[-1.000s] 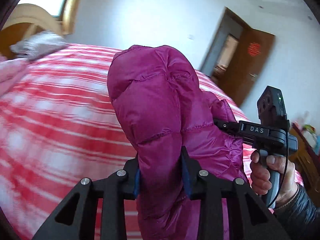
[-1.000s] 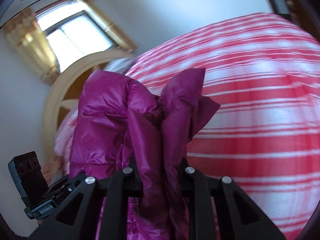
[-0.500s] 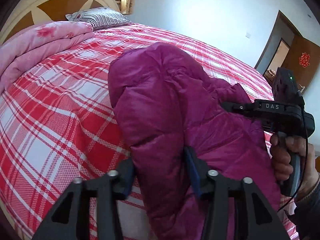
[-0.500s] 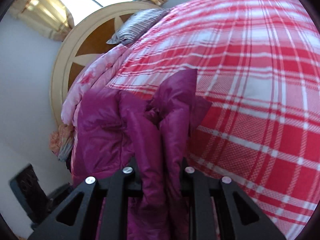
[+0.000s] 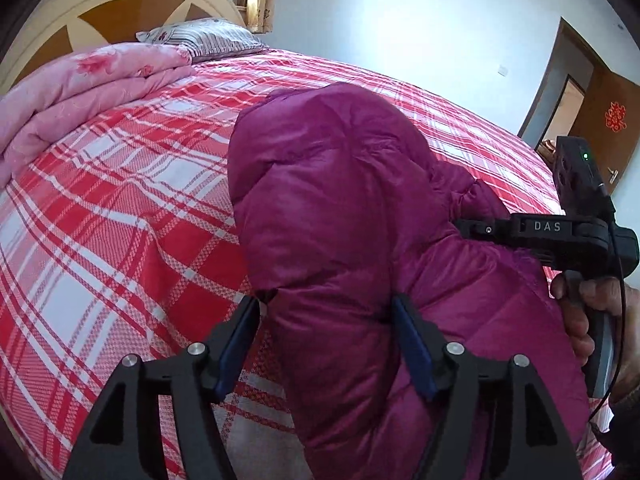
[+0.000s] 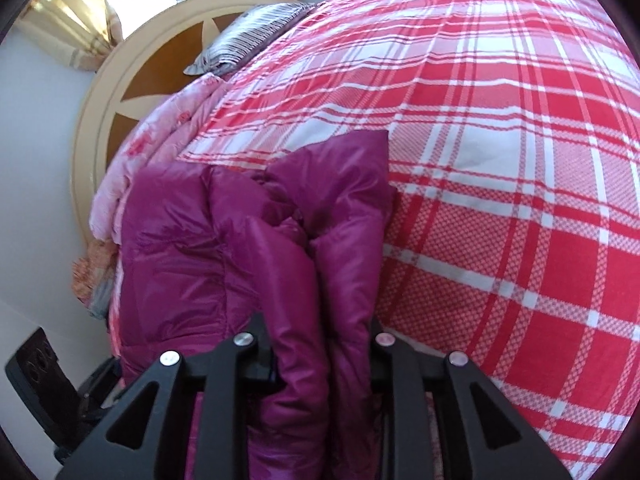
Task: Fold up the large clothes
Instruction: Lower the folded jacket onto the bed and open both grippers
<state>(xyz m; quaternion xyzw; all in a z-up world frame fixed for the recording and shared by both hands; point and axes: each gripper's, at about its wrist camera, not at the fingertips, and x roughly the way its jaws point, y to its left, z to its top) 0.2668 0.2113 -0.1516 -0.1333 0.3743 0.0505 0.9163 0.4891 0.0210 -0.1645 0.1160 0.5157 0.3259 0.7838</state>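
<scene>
Jacket (image 5: 340,208) bunched between both jaws: left gripper (image 5: 326,336) loosened, right gripper (image 6: 320,344) clamping it.

Bunched magenta puffer jacket (image 5: 340,208) on bed

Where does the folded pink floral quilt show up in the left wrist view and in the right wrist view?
Left wrist view: the folded pink floral quilt lies at the upper left, along the head of the bed below the headboard.
Right wrist view: it sits at the left of centre, partly hidden behind the magenta puffer jacket.
Shared landmark: the striped pillow, just beyond the quilt's end in both.
</scene>
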